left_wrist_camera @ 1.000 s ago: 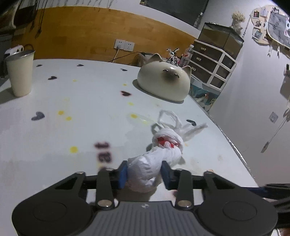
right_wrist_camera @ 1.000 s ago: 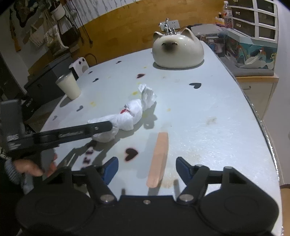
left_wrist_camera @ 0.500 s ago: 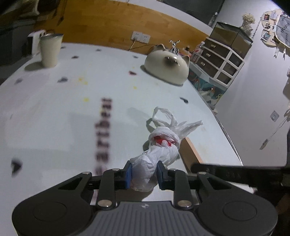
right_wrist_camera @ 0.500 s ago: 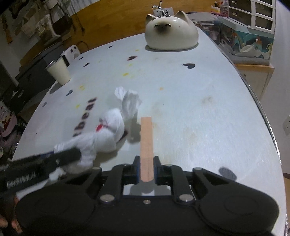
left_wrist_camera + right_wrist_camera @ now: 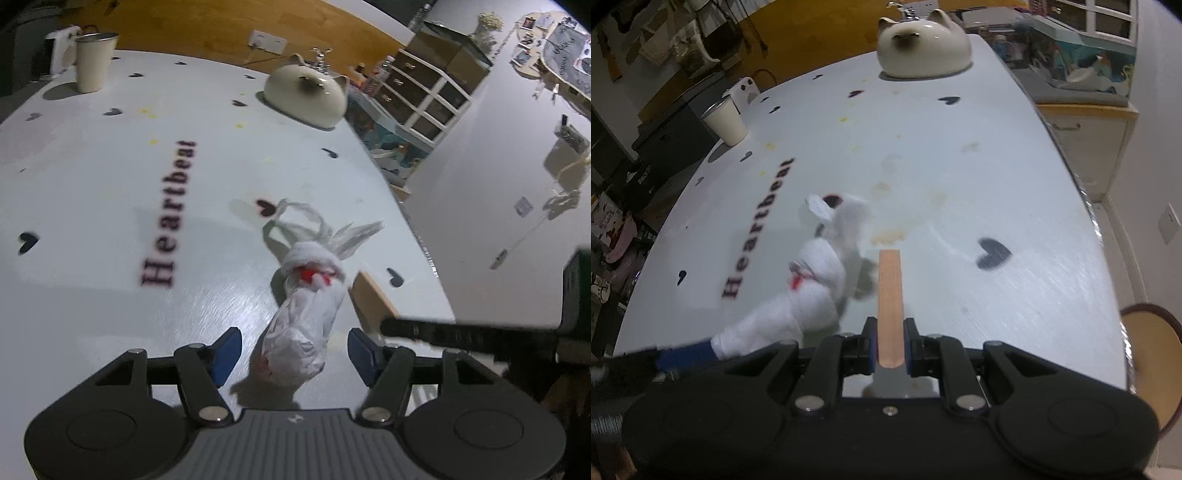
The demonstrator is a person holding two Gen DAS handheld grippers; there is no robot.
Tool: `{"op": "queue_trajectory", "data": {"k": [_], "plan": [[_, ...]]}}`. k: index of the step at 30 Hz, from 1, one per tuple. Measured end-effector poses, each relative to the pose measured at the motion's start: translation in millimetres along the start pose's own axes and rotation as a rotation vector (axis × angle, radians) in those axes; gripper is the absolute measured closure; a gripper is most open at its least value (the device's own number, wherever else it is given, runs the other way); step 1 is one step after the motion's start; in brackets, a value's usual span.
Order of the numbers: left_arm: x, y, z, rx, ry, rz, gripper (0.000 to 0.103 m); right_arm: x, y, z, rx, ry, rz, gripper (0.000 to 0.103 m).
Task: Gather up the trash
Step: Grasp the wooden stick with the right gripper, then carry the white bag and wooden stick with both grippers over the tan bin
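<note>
My left gripper is open wide. Its two blue pads stand apart on each side of the white bag and do not touch it. The bag is a knotted plastic one with a bit of red showing near the knot. It lies on the white table, with its loose handles pointing away from me toward a little black heart.

My right gripper is closed tight on the flat wooden stick — the pads press on both sides of its near end. The stick points straight ahead. I cannot tell if its far end is touching the table. The bag is just to the left of the stick.

Far back on the table sits a round cat-shaped thing, cream colored. A pale cup stands at the far left edge — well apart from the bag. The word "Heartbeat" is printed on the table.
</note>
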State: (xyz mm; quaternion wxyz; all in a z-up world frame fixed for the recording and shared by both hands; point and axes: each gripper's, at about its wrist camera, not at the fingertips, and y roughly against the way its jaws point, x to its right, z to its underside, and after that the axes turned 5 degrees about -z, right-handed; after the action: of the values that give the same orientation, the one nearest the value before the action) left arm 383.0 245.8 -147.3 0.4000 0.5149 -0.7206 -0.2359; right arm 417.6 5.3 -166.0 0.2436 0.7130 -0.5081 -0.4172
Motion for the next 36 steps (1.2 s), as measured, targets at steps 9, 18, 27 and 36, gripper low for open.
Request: {"op": "queue_trajectory", "data": {"k": [9,18,27,36], "plan": [[1.5,-41.0,-22.2,-0.125,0.002,0.042,0.040,7.8,20.8,20.1,-0.020,-0.003,0.002,0.088],[12.6,-34.5,-5.1,-0.088,0.029,0.001,0.069,7.5,32.0,25.7,-0.009,0.008,0.012,0.088],[25.9,19.7,10.7,0.053,0.027,-0.085,0.071,-1.1,50.6,26.9,0.032,0.039,0.006,0.088],[51.5,75.6,28.5,0.134,-0.011,-0.172,0.071,-17.2,98.9,33.2,0.129,0.104,-0.004,0.088]]}}
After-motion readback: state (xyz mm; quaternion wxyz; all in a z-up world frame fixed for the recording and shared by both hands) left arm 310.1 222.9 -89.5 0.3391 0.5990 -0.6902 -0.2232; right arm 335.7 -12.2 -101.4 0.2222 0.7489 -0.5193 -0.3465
